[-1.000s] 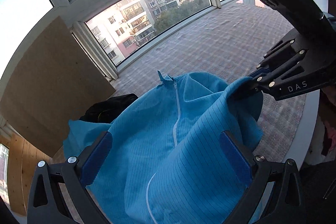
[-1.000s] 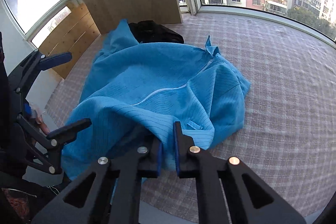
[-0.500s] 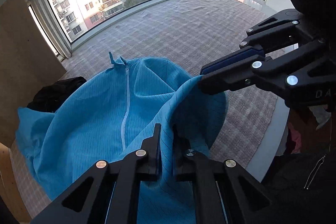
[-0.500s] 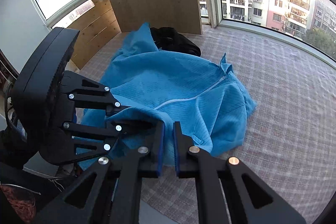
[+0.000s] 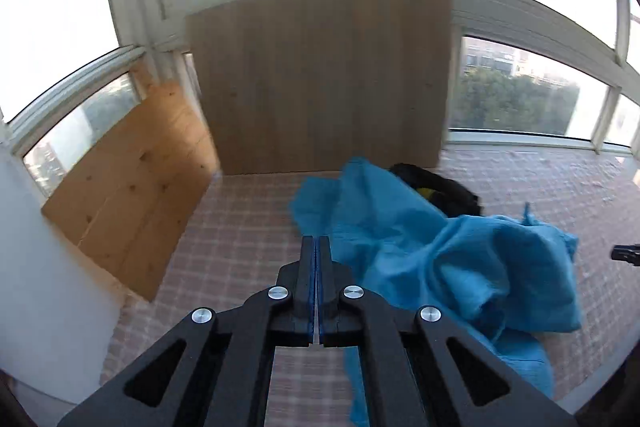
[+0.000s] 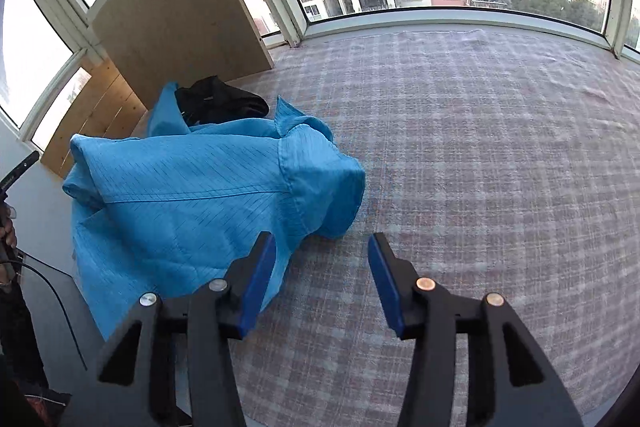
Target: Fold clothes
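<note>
Half a second ago both tools were pinched on the near hem of the blue garment; now the right tool has let go and stands with its jaws wide apart above the checked cloth surface, while the left tool has swung away toward the wooden boards at the far left. Its jaws are pressed together, and a strip of blue cloth hangs down just below and to the right of them, but the blurred left wrist view does not settle whether fabric is pinched between the pads. The blue garment lies in a rumpled heap at the near left of the surface, its near edge spilling over the rim, its collar pointing far, with a seam running across the upper face and a dark bundle just behind it. By my reading the step in hand is spreading or turning the garment so it lies flat, not yet a neat fold, since the cloth is bunched and humped rather than squared. Next, the right tool would need to take a free edge or corner near its left pad, and the two tools would have to draw apart to stretch the fabric smooth on the surface.
</note>
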{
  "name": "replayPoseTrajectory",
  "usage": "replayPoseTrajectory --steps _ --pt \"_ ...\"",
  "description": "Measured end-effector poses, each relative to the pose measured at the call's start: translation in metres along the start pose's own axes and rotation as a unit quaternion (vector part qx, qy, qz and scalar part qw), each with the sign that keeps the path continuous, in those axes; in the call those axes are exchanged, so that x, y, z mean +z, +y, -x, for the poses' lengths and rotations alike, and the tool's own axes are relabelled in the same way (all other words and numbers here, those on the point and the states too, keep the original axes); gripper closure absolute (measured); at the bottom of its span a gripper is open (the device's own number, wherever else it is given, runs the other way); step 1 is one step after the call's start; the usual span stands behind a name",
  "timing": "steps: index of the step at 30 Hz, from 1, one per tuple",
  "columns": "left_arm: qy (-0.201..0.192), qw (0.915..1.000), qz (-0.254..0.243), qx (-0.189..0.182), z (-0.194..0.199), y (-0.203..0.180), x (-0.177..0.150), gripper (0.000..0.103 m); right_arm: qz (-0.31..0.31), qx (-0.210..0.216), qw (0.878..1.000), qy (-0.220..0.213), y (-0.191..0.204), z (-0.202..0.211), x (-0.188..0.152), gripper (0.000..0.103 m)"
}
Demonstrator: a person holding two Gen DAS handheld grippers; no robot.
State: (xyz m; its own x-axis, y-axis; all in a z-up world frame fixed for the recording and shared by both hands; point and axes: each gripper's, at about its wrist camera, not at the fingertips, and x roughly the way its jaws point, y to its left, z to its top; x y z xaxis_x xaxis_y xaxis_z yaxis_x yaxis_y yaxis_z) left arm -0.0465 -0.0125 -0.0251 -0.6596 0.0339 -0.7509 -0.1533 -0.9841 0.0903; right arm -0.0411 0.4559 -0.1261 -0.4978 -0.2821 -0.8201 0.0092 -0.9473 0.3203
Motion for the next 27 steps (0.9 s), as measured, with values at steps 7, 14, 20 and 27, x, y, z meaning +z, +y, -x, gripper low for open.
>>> replayPoseTrajectory --steps 7,14,20,27 --pt "0.042 0.9893 0.036 0.135 -0.017 0.102 -0.031 0.089 0.045 -0.073 0.994 0.060 0.035 -0.073 0.011 0.055" --pt "0.051 0.9941 -0.093 -0.021 -0.042 -0.034 -0.033 0.084 0.093 -0.117 0.988 0.048 0.030 -0.114 0.028 0.050" --pt "0.028 0.9831 -0.166 -0.071 -0.039 -0.104 -0.028 0.076 0.086 0.009 0.994 0.062 0.041 -0.089 0.029 0.101" --pt "0.018 0.9783 -0.184 -0.095 -0.037 -0.119 -0.038 0.071 0.172 0.084 0.980 -0.055 0.133 0.004 0.082 0.101"
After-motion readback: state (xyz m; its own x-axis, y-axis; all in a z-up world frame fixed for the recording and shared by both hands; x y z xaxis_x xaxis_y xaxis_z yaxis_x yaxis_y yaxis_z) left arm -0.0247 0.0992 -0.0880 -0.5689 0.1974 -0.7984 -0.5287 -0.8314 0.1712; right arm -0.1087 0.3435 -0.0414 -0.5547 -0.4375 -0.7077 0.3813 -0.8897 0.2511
